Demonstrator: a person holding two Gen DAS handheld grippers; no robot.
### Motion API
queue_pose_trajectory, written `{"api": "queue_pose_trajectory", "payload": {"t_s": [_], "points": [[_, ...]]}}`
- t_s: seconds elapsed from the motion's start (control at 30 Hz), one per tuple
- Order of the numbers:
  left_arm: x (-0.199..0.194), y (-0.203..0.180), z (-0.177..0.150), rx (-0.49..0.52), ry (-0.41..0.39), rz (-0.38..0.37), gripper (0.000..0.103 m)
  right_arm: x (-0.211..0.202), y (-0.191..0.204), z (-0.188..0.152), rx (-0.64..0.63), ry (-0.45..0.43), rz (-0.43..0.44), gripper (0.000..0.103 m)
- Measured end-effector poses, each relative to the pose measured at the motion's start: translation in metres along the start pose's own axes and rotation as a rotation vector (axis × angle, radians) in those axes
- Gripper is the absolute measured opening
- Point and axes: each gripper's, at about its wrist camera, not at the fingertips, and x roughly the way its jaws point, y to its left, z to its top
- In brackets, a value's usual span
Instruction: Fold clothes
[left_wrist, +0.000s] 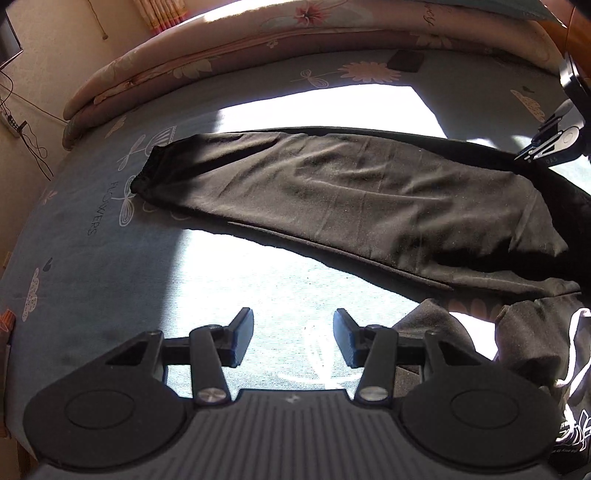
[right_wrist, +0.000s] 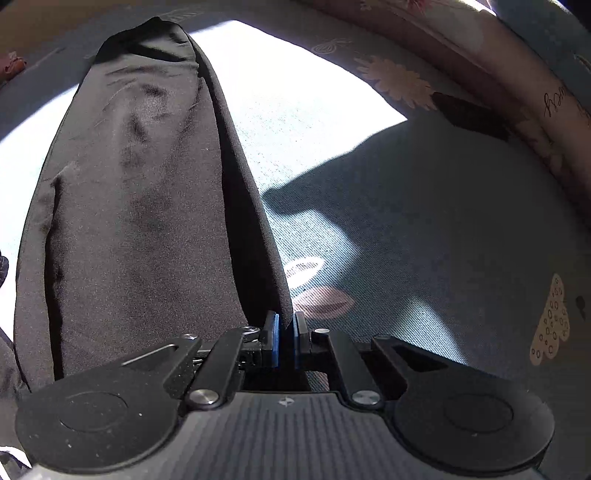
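While the black trousers (left_wrist: 354, 199) lie lengthwise across the bedsheet (left_wrist: 92, 280), legs stacked, cuff toward 9 o'clock, the right gripper (right_wrist: 286, 325) pinches their far edge, jaws nearly closed. The left gripper (left_wrist: 293, 338) hovers agape, empty. Judging by this, a fold is underway; next needs a second hold.

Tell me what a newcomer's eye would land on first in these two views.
First, the black trousers stretched across the blue flowered bedsheet, lit by a glaring patch of sunlight. Next, the right hand-held gripper, shut on the trousers' edge at the bottom centre of its own view. Last, the left hand-held gripper, open and empty over bare sheet in front of the trousers.
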Motion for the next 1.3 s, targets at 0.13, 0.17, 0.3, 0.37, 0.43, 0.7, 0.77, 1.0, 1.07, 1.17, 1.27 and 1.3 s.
{"api": "queue_pose_trajectory", "payload": {"t_s": [0.13,0.17,0.3,0.37,0.43,0.7,0.77,1.0,1.07,1.17,1.27,1.3], "points": [[0.001,0.001,0.002,0.004,-0.003,-0.003,0.049,0.003,-0.009,0.000,0.032,0.001,-0.047,0.008],[0.002,0.001,0.003,0.005,-0.004,-0.004,0.049,0.005,-0.007,0.000,0.025,0.003,-0.060,0.008],[0.003,0.001,0.004,0.010,-0.005,-0.010,0.049,0.009,-0.002,0.000,0.032,0.002,-0.105,0.008],[0.004,0.001,0.003,0.012,-0.005,-0.011,0.049,0.011,-0.006,-0.001,0.066,0.012,-0.089,0.009],[0.005,0.002,0.004,0.000,-0.001,-0.024,0.049,0.010,-0.011,-0.001,0.089,0.012,-0.071,0.012],[0.010,0.008,0.010,-0.061,-0.003,-0.061,0.049,-0.048,-0.030,-0.017,0.239,-0.034,-0.038,0.029],[0.011,0.006,0.010,-0.053,0.006,-0.068,0.049,-0.066,-0.038,-0.031,0.265,-0.027,-0.049,0.031],[0.019,-0.007,0.010,-0.030,0.037,-0.105,0.049,-0.105,-0.073,-0.110,0.402,0.074,-0.090,0.047],[0.020,-0.013,0.011,-0.013,0.041,-0.113,0.049,-0.106,-0.082,-0.140,0.489,0.092,-0.069,0.048],[0.022,-0.023,0.013,0.019,0.044,-0.123,0.049,-0.098,-0.086,-0.173,0.613,0.086,0.003,0.049],[0.023,-0.030,0.017,0.044,0.048,-0.127,0.049,-0.085,-0.079,-0.190,0.653,0.075,0.036,0.052],[0.023,-0.032,0.018,0.052,0.049,-0.128,0.049,-0.080,-0.076,-0.192,0.652,0.079,0.048,0.052]]}}
